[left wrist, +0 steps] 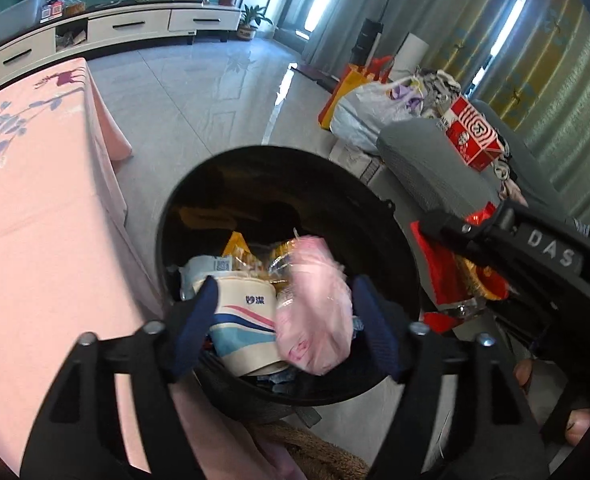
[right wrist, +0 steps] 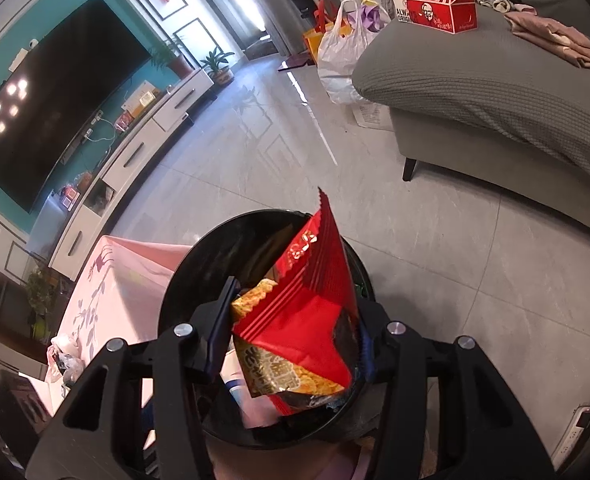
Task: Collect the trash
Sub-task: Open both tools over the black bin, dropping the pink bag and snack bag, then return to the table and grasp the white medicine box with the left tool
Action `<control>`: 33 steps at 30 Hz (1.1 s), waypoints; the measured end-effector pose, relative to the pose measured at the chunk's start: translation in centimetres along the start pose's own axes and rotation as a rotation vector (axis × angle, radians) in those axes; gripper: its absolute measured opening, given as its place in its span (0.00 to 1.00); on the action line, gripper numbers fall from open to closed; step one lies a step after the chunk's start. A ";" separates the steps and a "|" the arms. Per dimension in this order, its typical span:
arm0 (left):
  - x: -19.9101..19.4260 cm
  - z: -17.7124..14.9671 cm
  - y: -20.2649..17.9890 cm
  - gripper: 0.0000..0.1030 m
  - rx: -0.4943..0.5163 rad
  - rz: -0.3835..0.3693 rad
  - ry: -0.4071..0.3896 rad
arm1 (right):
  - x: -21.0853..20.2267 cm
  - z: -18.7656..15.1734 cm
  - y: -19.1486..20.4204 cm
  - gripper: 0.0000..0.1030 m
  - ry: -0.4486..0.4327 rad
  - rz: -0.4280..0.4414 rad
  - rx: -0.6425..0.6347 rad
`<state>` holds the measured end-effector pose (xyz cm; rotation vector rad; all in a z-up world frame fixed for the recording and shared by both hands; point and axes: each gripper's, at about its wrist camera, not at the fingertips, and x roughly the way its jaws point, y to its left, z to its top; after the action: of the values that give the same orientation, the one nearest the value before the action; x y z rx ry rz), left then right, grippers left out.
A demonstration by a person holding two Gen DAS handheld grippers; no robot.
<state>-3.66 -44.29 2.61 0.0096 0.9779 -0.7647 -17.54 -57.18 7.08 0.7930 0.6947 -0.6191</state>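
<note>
Left tongs [left wrist: 285,328] open around blurred, seemingly loose pink bag [left wrist: 315,308]; right tongs [right wrist: 291,332] grip red wrapper [right wrist: 311,304].

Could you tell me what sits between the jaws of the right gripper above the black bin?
A red snack wrapper sits between them, over the black bin; the right wrist view shows it best.

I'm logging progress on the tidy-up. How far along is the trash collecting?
Done: the black bin already holds wrappers and a paper cup. In hand: the pink bag is between the left claw's open pads, apparently dropping in; the right claw grips a red snack packet over the bin. Left: release it; crumpled plastic remains on the pink table.
</note>
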 end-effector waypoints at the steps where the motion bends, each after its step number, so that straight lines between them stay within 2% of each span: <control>1: -0.2 0.0 0.2 0.76 -0.003 -0.001 -0.001 | 0.0 0.0 0.0 0.54 0.000 0.001 -0.001; 3: -0.7 0.0 0.7 0.83 -0.009 0.002 -0.003 | -0.1 -0.2 0.2 0.59 0.002 0.009 0.000; 5: -1.6 0.1 1.6 0.86 -0.027 0.015 -0.028 | -0.1 -0.2 0.3 0.66 0.007 0.019 0.004; 8: -3.0 0.3 3.2 0.95 -0.053 0.043 -0.059 | -0.2 -0.3 0.6 0.72 0.009 0.030 0.003; 11: -4.2 0.8 5.4 0.97 -0.101 0.097 -0.097 | -0.5 -0.4 0.8 0.78 0.001 0.022 -0.003; 17: -7.0 1.8 11.2 0.97 -0.196 0.263 -0.161 | -0.8 -0.5 1.6 0.82 -0.014 -0.002 -0.029; 20: -9.1 2.2 15.2 0.97 -0.271 0.405 -0.212 | -0.8 -0.6 2.1 0.82 -0.014 -0.015 -0.045; 21: -9.9 2.4 17.4 0.97 -0.313 0.478 -0.231 | -0.8 -0.7 2.3 0.82 -0.013 -0.018 -0.052; 24: -11.8 2.7 23.1 0.97 -0.428 0.586 -0.251 | -0.7 -0.9 2.7 0.82 -0.005 -0.027 -0.065; 25: -12.5 2.7 26.0 0.97 -0.515 0.604 -0.244 | -0.7 -0.9 2.7 0.82 -0.005 -0.029 -0.066; 28: -13.3 2.5 30.6 0.96 -0.623 0.594 -0.234 | -0.8 -1.1 3.2 0.82 -0.009 -0.031 -0.078; 31: -13.0 2.7 33.3 0.92 -0.650 0.586 -0.196 | -0.7 -1.3 3.7 0.82 -0.008 -0.043 -0.096; 33: -12.5 2.7 34.4 0.83 -0.657 0.588 -0.179 | -0.6 -1.5 4.0 0.82 -0.006 -0.056 -0.112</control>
<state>14.50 -12.36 2.47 -0.3234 0.9491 0.1116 -15.45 -53.64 8.46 0.6697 0.7412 -0.6271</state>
